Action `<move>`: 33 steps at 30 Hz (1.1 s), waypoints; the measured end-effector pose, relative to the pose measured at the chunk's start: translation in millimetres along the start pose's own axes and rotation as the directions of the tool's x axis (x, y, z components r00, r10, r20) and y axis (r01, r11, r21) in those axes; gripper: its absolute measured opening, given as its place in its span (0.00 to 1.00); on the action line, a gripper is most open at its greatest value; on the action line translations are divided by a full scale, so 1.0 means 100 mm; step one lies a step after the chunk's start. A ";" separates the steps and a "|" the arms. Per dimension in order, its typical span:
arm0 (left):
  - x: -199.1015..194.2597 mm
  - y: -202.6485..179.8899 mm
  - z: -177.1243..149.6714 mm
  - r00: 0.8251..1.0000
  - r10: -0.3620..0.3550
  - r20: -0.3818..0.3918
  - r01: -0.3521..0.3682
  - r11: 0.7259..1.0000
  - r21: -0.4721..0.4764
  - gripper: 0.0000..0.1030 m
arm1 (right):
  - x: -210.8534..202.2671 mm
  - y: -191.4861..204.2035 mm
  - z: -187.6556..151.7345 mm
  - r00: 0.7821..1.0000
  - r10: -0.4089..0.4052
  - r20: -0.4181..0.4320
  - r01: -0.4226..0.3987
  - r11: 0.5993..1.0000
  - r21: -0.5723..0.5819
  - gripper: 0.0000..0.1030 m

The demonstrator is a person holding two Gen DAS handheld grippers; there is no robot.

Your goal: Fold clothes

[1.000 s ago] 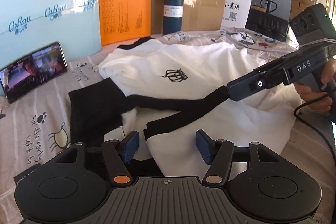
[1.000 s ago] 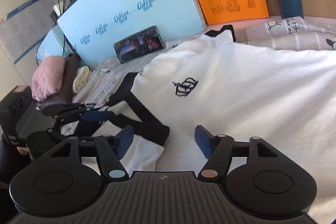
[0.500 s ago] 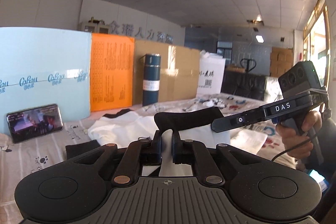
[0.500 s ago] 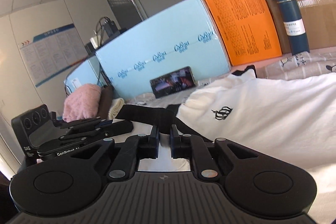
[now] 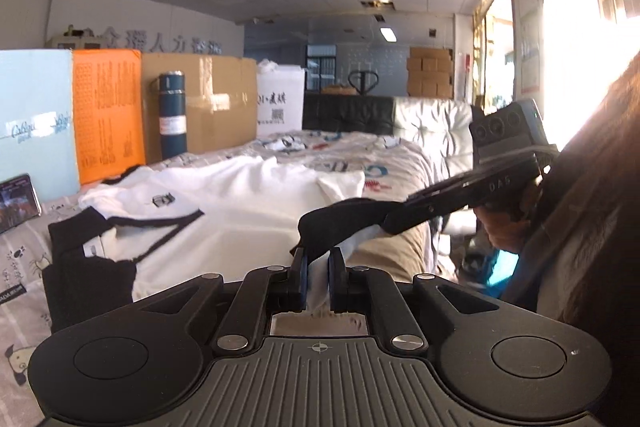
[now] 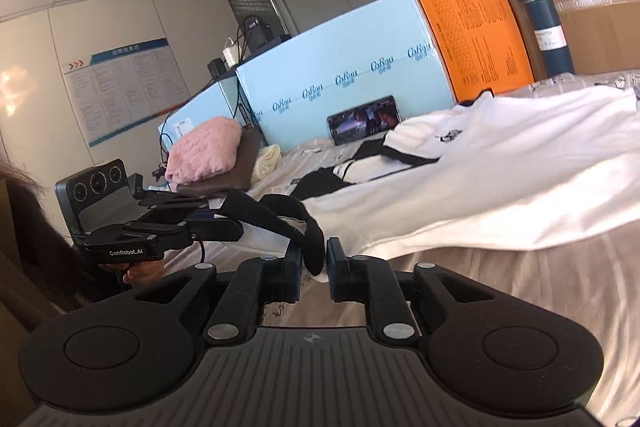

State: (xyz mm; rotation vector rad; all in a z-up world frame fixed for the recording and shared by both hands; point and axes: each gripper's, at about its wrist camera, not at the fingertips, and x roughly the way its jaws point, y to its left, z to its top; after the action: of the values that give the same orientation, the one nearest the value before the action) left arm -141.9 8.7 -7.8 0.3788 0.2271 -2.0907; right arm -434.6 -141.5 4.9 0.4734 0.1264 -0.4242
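1. While both tools are raised above the near edge of the bed (image 5: 400, 163), the left hand-held gripper (image 5: 318, 277) has its jaws drawn nearly together, pinching a black band of cloth with white fabric beneath it.
2. Seen from the right wrist view, the right hand-held gripper (image 6: 314, 267) is likewise almost closed, with the dark trim of the same garment caught between its blue-padded fingers (image 6: 295, 267).
3. That black trim (image 5: 344, 223) stretches in a lifted, sagging strip from one tool to the other; in the left wrist view the right tool's tip meets it at the strip's far end.
4. Most of the white t-shirt (image 5: 240, 199) lies spread on the bed, its small dark chest emblem (image 5: 163, 200) facing up and a black-edged sleeve (image 5: 76, 239) lying toward the left side.
5. A hand (image 5: 500, 231) grips the right tool's handle; another hand (image 6: 144, 269) shows under the left tool in the right wrist view.
6. Behind the shirt stand a pale blue board (image 6: 344, 83), an orange board (image 5: 108, 115), a dark blue flask (image 5: 173, 115) and a cardboard box (image 5: 216, 99).
7. A phone (image 6: 364, 119) with a lit screen leans against the blue board.
8. A pink knitted bundle (image 6: 204, 151) rests on brown folded cloth (image 6: 236, 171) at the bed's far left.
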 end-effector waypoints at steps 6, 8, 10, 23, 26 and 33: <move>-0.14 0.00 -0.01 0.996 -0.082 0.029 0.082 0.996 0.025 0.25 | -0.14 -0.27 0.09 0.986 -0.164 0.026 0.158 0.977 0.146 0.71; -0.22 -0.01 0.06 0.984 -0.128 0.124 0.125 0.992 0.029 0.42 | -0.19 -0.36 0.12 0.975 -0.218 0.029 0.209 0.958 0.195 0.71; -0.21 0.01 0.14 0.975 -0.125 0.184 0.126 0.992 0.010 0.63 | -0.22 -0.45 0.15 0.961 -0.275 0.027 0.261 0.934 0.243 0.71; 0.49 0.11 0.16 0.997 -0.049 -0.060 0.049 0.999 0.008 0.79 | 0.70 -0.80 0.33 0.672 -0.700 -0.243 0.737 0.665 0.123 0.46; 0.49 0.17 0.16 0.998 -0.036 -0.055 0.034 0.999 -0.031 0.86 | 0.67 -0.72 0.22 0.640 -0.741 -0.203 0.762 0.646 0.044 0.18; 0.48 0.31 0.17 0.999 -0.001 -0.050 -0.005 0.992 -0.124 0.96 | 0.01 -0.43 0.12 0.645 -0.763 -0.040 0.759 0.633 0.149 0.04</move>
State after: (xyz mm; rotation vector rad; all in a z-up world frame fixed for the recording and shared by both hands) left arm -141.6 -50.7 -9.7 0.3564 0.3842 -2.0546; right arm -451.5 -182.2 -3.0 0.5536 0.2744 -1.3006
